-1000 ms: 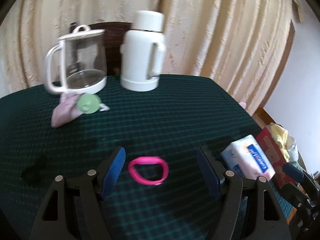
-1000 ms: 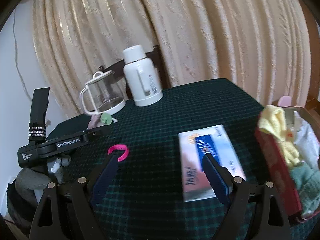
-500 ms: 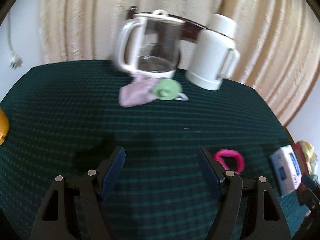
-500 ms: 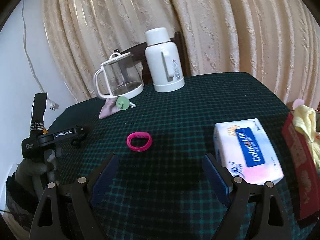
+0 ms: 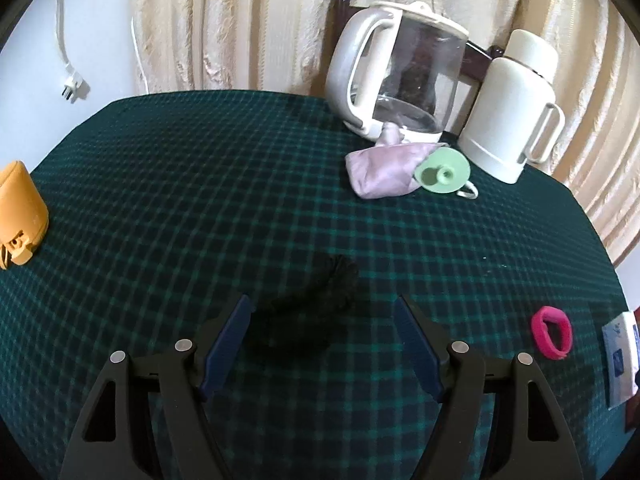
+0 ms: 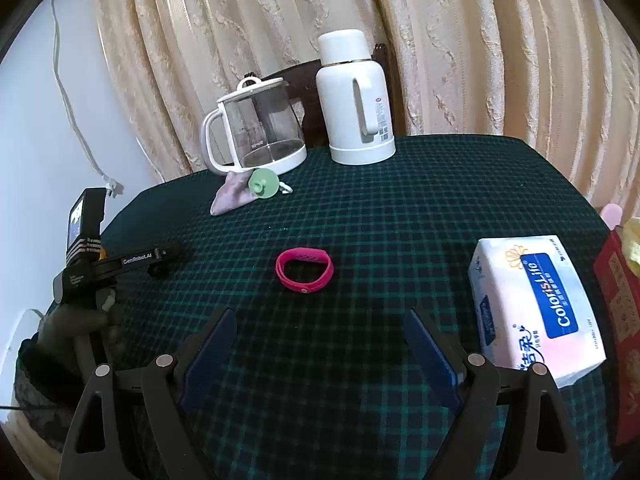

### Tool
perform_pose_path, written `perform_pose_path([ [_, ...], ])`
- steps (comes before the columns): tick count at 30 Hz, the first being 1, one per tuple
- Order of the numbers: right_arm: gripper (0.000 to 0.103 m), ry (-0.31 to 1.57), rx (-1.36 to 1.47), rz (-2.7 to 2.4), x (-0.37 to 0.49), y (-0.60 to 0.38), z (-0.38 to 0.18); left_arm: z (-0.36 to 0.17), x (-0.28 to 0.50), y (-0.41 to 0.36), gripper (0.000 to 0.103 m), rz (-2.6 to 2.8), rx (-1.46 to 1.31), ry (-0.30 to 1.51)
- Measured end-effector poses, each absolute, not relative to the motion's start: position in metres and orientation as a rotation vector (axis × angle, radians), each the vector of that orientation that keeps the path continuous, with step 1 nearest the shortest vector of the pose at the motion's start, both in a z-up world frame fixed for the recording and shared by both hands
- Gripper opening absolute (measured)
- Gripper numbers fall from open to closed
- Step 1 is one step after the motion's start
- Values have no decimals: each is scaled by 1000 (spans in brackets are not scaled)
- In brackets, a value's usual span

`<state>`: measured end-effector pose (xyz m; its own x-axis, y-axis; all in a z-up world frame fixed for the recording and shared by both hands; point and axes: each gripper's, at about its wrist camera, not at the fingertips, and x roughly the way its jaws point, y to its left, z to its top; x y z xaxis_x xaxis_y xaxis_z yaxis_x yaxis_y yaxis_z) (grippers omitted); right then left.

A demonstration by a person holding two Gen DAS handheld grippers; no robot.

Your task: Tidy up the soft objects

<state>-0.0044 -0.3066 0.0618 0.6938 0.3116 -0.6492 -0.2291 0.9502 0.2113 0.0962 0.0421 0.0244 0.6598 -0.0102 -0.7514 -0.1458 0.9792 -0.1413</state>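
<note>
A dark crumpled soft thing (image 5: 308, 300) lies on the green checked tablecloth, just ahead of and between the fingers of my open left gripper (image 5: 320, 316). A folded lilac cloth (image 5: 384, 168) lies by the glass kettle, also in the right wrist view (image 6: 230, 196). A pink band (image 6: 305, 270) lies on the cloth ahead of my open, empty right gripper (image 6: 318, 330); it also shows in the left wrist view (image 5: 552, 332). A tissue pack (image 6: 534, 304) lies to the right. My left gripper shows at the left of the right wrist view (image 6: 160, 258).
A glass kettle (image 6: 256, 128) and a white thermos (image 6: 356, 100) stand at the back, before a curtain. A green lid (image 5: 442, 172) leans on the lilac cloth. An orange object (image 5: 18, 212) lies at the left edge. A red box (image 6: 620, 300) with a yellow cloth is at the right edge.
My left gripper has swung left, from over the pink band to the dark soft thing. My right gripper has pulled back from the tissue pack and now faces the band.
</note>
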Motion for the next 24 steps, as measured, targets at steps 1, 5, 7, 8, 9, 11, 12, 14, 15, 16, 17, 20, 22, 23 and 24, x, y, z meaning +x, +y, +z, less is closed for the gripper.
perform_pose_path([
  [1,89,748,115,304,-4,-306,61,22,98,43,75,76,-198,849],
  [5,89,761,107,312,0,-300,58,16,102,45,75,83,-199,860],
  [7,89,767,101,318,2,-295,56,14,103,47,74,89,-203,861],
  [8,89,768,100,320,3,-294,56,14,104,48,73,92,-205,864],
  [9,89,772,99,325,4,-292,55,12,105,50,71,94,-212,870],
  [11,89,778,100,331,7,-290,54,11,104,51,62,100,-209,864],
  [12,89,781,100,334,8,-289,54,11,104,51,54,108,-203,862],
  [14,89,788,99,337,11,-286,52,11,104,52,41,117,-202,859],
  [15,89,791,100,338,12,-285,51,11,104,54,34,125,-202,857],
  [16,89,795,101,340,13,-285,51,11,105,55,30,130,-205,856],
  [17,89,799,103,341,14,-284,50,11,104,57,25,140,-212,855],
  [20,89,812,109,345,18,-282,47,13,101,63,18,155,-231,845],
  [22,89,821,113,347,22,-281,47,16,98,64,17,161,-234,830],
  [23,89,824,115,348,23,-280,47,19,96,64,17,162,-235,820],
  [24,89,827,115,349,24,-280,47,21,95,63,17,160,-236,813],
])
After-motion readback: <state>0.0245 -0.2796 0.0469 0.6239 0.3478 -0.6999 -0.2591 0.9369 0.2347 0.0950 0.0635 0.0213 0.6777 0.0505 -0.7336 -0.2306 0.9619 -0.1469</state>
